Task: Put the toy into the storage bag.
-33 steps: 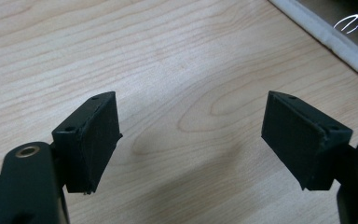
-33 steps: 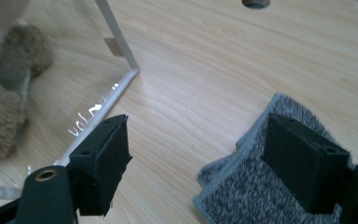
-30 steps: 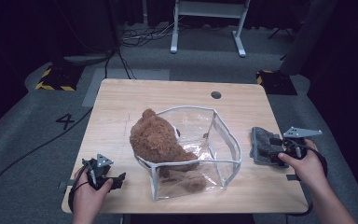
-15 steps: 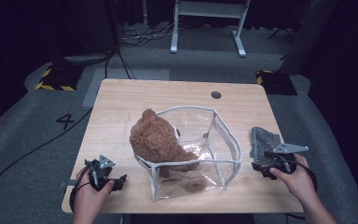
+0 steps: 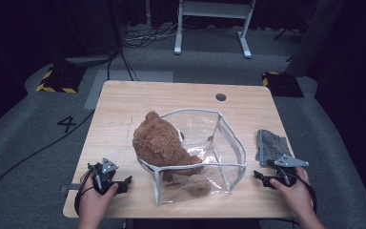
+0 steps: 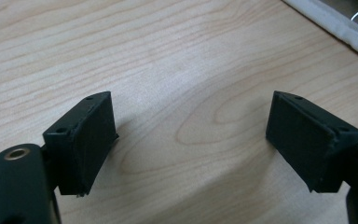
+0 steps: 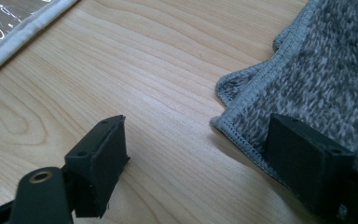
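The clear bag [image 5: 198,152] with the teddy bear [image 5: 159,143] blocks the middle of the counter [image 5: 124,102]. Bare wood lies open along the far edge and down the left side. At the right, the grey cloth [image 5: 270,145] takes up the strip between bag and edge.

Black numeral "4" [image 5: 68,124] on the grey floor, left of table [image 5: 124,102]
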Demonstrator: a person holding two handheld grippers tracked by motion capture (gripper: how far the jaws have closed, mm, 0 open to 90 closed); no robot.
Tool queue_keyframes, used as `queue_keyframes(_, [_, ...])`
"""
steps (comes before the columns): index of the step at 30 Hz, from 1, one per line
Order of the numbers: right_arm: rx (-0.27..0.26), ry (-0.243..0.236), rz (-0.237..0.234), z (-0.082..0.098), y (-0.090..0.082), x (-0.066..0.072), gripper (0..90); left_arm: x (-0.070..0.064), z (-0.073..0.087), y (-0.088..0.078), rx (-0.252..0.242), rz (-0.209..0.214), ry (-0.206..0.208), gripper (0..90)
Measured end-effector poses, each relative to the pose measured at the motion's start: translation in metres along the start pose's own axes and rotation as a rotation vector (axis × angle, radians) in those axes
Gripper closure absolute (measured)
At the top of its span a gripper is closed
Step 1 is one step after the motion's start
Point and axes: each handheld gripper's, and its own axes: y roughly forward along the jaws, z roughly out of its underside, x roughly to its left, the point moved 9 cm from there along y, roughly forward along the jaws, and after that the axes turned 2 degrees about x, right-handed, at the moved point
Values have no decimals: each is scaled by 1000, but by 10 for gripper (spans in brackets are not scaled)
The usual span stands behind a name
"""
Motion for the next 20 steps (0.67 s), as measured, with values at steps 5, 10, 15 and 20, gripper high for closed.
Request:
queue_keyframes(5, [16, -19, 9, 0, 2, 3, 154, 3, -2, 3, -40, -1, -8, 146])
queue_keyframes(10, [17, -23, -9, 0, 3, 3, 145, 3, -3, 4, -43, -3, -14, 144])
queue_keyframes(15, [17, -27, -7, 0, 3, 3, 143, 3, -3, 4, -43, -4, -12, 144])
queue_keyframes(20, [17, -29, -6, 0, 3, 3, 142, 3, -3, 4, -43, -4, -13, 144])
